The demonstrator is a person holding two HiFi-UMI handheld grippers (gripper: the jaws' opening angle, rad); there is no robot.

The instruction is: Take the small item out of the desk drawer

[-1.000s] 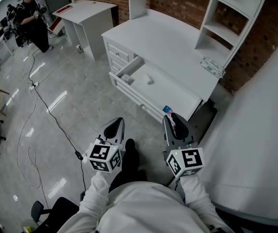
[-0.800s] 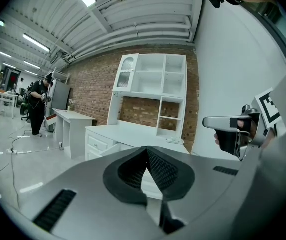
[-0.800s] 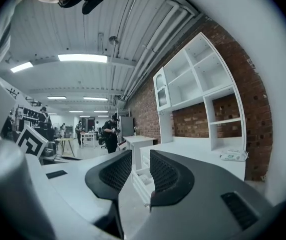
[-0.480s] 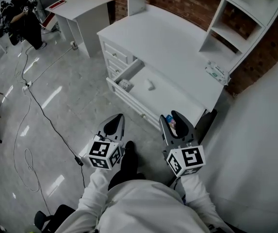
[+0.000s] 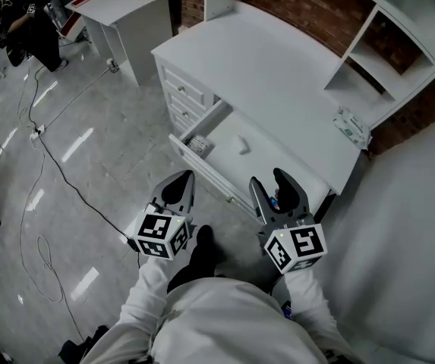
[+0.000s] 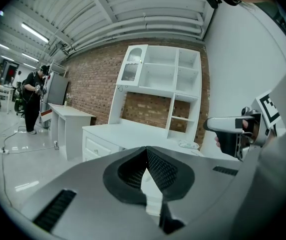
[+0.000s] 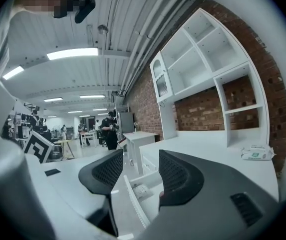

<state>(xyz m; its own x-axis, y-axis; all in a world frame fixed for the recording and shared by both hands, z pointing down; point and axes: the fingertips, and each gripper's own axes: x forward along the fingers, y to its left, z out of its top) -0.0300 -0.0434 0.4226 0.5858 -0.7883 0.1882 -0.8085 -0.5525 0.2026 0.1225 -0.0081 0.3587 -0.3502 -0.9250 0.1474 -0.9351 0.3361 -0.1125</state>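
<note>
The white desk (image 5: 278,67) has its wide drawer (image 5: 221,174) pulled out. Inside lie a small white item (image 5: 241,144) near the middle and a small patterned box (image 5: 197,144) at the left end, the box (image 7: 142,190) also showing between my right jaws. My right gripper (image 5: 270,186) (image 7: 138,170) hovers just short of the drawer's front, its jaws opening with nothing between them. My left gripper (image 5: 179,191) (image 6: 146,154) hangs beside it over the floor, shut and empty.
A pack of wipes (image 5: 351,125) (image 7: 256,153) lies on the desk's right end under the white shelf hutch (image 5: 399,29). A second white table (image 5: 122,2) and a person (image 5: 21,21) stand at the far left. A black cable (image 5: 50,158) runs across the grey floor.
The right jaws have spread from nearly closed to wide apart. Both grippers and the view have moved closer to the open drawer. The left gripper stays shut.
</note>
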